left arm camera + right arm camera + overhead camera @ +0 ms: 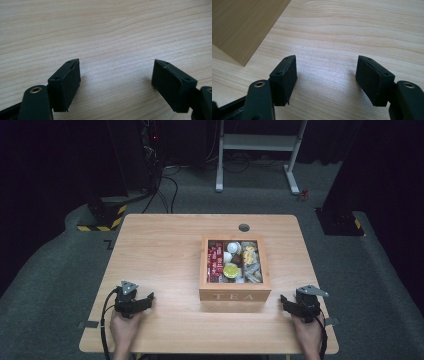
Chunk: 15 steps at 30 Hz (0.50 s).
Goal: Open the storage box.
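Note:
A wooden tea box (235, 292) marked TEA stands open at the middle of the table (160, 250), packed with red sachets, white pods and several wrapped tea bags. My left gripper (149, 298) rests on the table near the front left, its jaws pointing right toward the box. In the left gripper view the left gripper (116, 82) is open over bare wood. My right gripper (284, 300) rests at the front right, jaws pointing left at the box. In the right gripper view the right gripper (325, 80) is open, with a side of the box (242, 27) at the upper left.
A round cable grommet (244, 227) sits at the table's far edge behind the box. Beyond the table are a white desk frame (257, 155), cables on the grey floor and black stands with yellow-black striped bases (102, 217).

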{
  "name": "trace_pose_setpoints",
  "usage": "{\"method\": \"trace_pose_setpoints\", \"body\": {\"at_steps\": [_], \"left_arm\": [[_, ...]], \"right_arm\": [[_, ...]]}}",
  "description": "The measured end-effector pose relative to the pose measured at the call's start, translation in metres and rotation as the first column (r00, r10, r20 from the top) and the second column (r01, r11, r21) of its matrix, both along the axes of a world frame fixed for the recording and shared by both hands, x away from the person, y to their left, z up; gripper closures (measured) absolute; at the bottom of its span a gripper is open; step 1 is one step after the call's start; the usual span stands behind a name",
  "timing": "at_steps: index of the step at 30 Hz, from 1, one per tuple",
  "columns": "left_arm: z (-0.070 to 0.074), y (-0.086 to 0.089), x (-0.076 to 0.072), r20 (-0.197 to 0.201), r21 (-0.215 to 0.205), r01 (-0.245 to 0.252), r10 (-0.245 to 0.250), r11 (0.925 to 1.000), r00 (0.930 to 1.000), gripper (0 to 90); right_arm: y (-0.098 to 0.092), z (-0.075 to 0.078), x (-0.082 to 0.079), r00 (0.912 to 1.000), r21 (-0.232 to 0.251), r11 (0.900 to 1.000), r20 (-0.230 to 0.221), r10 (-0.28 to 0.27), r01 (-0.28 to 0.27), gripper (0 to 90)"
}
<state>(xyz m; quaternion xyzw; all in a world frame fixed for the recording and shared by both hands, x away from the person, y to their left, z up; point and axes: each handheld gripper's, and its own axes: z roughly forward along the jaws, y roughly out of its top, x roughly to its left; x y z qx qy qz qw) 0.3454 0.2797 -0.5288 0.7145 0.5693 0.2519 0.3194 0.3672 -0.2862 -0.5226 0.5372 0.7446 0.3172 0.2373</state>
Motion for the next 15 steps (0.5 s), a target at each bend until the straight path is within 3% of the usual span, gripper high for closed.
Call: {"method": "trace_pose_setpoints", "body": {"at_steps": [15], "left_arm": [[0.0,0.0,0.0001,0.0,0.0,-0.001,0.001,1.0,1.0,23.3]], "right_arm": [[0.0002,0.0001,0.0001,1.0,0.0,1.0,0.0,-0.003,0.003,33.9]]}}
